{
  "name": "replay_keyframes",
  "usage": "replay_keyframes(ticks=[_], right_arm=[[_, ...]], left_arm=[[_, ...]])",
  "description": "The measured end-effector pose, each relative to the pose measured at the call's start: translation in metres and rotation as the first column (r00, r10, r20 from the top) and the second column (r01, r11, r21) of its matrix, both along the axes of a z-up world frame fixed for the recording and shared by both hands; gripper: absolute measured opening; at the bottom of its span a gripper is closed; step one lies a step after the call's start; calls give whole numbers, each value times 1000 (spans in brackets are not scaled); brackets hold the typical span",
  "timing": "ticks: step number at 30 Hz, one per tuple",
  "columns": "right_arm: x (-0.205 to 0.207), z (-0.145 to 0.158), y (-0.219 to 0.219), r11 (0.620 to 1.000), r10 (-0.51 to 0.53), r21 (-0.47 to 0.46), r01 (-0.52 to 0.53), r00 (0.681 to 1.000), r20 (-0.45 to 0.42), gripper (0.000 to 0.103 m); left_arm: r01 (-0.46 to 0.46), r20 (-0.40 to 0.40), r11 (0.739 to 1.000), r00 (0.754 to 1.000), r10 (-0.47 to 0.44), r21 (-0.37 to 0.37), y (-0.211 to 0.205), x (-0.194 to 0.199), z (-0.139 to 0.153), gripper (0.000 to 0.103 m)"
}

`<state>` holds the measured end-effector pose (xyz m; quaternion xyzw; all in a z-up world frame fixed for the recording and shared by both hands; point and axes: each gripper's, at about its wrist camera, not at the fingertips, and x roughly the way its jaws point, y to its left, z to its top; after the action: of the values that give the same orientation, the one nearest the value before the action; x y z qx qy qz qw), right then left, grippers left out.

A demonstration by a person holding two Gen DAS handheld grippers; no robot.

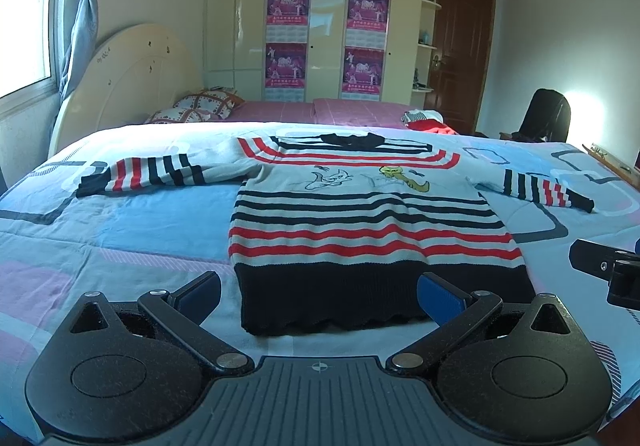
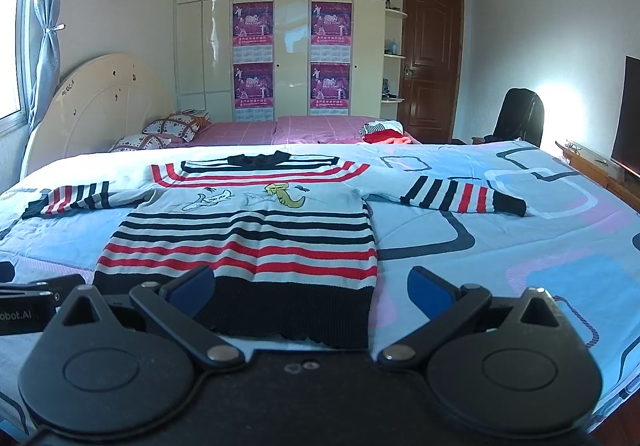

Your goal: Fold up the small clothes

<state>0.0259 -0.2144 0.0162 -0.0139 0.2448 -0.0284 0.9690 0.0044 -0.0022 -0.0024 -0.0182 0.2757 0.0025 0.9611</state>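
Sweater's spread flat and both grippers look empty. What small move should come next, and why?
Probably bring the left gripper forward and left to the left sleeve. The sweater lies flat on the bedspread with both sleeves stretched out sideways and nothing folded yet. Both the left gripper and the right gripper are open and near the hem, so a sleeve fold seems the natural start.

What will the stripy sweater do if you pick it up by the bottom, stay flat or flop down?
The stripy sweater will probably flop: it is soft knit, lying limp on the bed. Its spread sleeves would likely dangle. It looks small, so probably light.
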Motion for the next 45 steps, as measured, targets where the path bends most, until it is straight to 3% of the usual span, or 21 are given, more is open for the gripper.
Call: replay_keyframes(ticks=[37, 45], right_arm=[[1, 2, -2, 1000, -4, 1, 3, 1000, 2, 103], [8, 4, -32, 999, -50, 1, 50, 999, 10, 103]], left_arm=[[-6, 10, 1000, 1000, 6, 25, -6, 2, 6, 103], [1, 10, 1000, 1000, -1, 17, -15, 26, 11, 103]])
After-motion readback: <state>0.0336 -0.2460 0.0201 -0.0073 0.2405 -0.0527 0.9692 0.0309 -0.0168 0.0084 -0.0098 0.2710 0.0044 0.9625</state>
